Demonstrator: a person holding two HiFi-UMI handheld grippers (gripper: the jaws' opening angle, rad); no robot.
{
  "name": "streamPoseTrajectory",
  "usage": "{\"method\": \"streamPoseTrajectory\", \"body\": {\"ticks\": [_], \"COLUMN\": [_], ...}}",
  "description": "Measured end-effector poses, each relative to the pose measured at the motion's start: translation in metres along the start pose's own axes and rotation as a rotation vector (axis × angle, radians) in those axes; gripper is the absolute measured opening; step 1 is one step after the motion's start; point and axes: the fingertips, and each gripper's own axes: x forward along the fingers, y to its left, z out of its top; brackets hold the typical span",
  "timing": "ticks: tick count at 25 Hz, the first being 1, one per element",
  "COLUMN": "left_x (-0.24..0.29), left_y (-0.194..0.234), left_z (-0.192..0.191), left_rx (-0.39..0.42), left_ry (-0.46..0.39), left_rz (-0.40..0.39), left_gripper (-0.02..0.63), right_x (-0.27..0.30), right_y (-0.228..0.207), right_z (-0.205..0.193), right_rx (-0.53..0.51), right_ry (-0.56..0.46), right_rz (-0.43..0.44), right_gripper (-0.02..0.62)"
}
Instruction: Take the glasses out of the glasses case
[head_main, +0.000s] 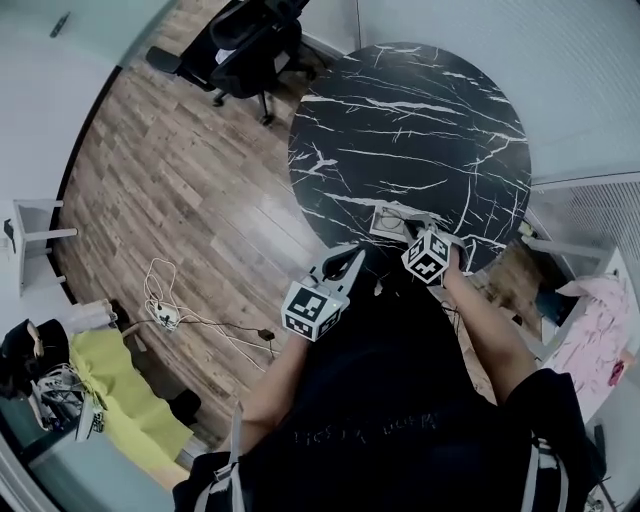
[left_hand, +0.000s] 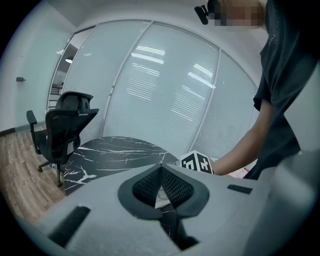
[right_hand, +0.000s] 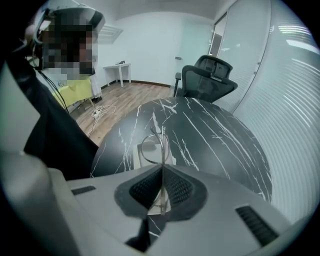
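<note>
1. Head view showed one round black marble worktop (head_main: 400, 120), with one pale glasses case (head_main: 386, 222) lying near its 6 o'clock rim.
2. Two tongs were in view. The right tongs (head_main: 412, 231) reached over the glasses case. The left tongs (head_main: 352, 262) hung at about 7 o'clock from it, just off the worktop's rim.
3. In the right gripper view, the right tongs (right_hand: 163, 169) were clamped on one pair of thin-rimmed glasses (right_hand: 163, 147). The frame stood upright, with one lens loop out at 10 o'clock. The glasses case (right_hand: 170, 156) lay right behind them, and contact could not be judged.
4. In the left gripper view, the left tongs (left_hand: 161, 168) were pressed together with nothing between them.
5. One black office chair (head_main: 245, 40) stood on the wooden floor (head_main: 190, 200), at about 10 o'clock from the worktop.
</note>
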Motion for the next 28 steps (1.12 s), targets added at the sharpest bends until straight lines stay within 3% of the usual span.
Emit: {"method": "streamPoseTrajectory", "body": {"ticks": [17,28], "left_x": [-0.004,-0.006], "left_y": [-0.004,-0.009], "left_z": [0.013,0.015], "left_rx": [0.017,0.033], "left_ry": [-0.064,-0.072], "left_rz": [0.069,0.092], "left_gripper": [0.018,0.018], "right_x": [-0.086,-0.138], "right_y": [-0.012,-0.011], "right_z": [0.008,0.014], "right_rx": [0.188,0.357], "right_ry": [-0.218,-0.390], "right_rz": [-0.064,-0.058], "right_gripper": [0.032,0.031]}}
